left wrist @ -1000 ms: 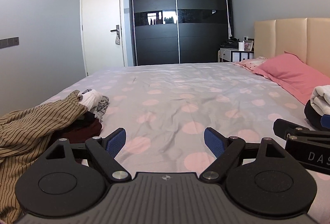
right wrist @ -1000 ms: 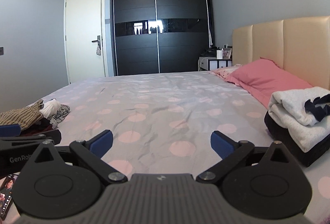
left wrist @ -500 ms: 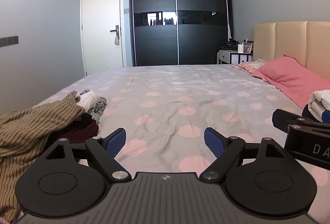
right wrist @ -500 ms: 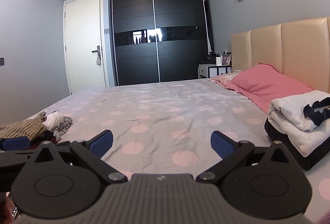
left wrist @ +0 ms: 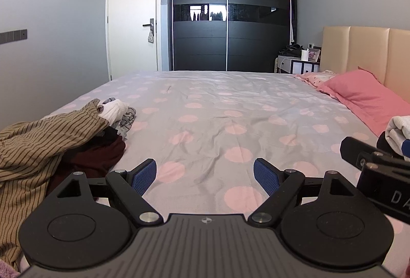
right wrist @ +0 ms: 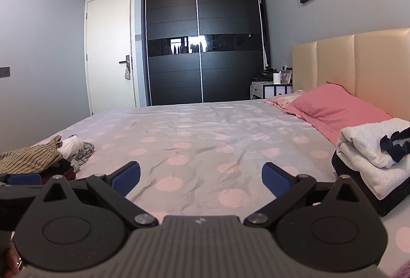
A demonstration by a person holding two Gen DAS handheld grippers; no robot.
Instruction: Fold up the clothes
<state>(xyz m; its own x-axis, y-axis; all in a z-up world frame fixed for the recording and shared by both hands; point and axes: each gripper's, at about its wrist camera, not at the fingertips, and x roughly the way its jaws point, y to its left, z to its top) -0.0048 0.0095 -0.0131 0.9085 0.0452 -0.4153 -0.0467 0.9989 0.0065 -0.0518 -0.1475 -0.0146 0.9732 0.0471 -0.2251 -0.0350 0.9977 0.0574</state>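
Note:
A heap of unfolded clothes lies at the bed's left side: a brown striped shirt (left wrist: 38, 142) (right wrist: 28, 158), a dark red garment (left wrist: 94, 157) under it and a white piece (left wrist: 114, 109) (right wrist: 71, 146) behind. Folded clothes, white (right wrist: 374, 147) on black (right wrist: 394, 193), are stacked at the right near the pillow. My left gripper (left wrist: 205, 176) is open above the bedsheet, just right of the heap, holding nothing. My right gripper (right wrist: 201, 175) is open too, empty, left of the folded stack. Each gripper shows at the other view's edge.
The bed (left wrist: 230, 109) has a grey sheet with pink dots, wide and bare in the middle. A pink pillow (right wrist: 335, 109) and beige headboard (right wrist: 358, 65) are on the right. A black wardrobe (right wrist: 202, 42), white door (left wrist: 133, 21) and nightstand (right wrist: 271, 89) stand beyond.
Both cameras have tilted upward and lifted a little, so the bed sits lower in view. Both grippers stay open and empty.

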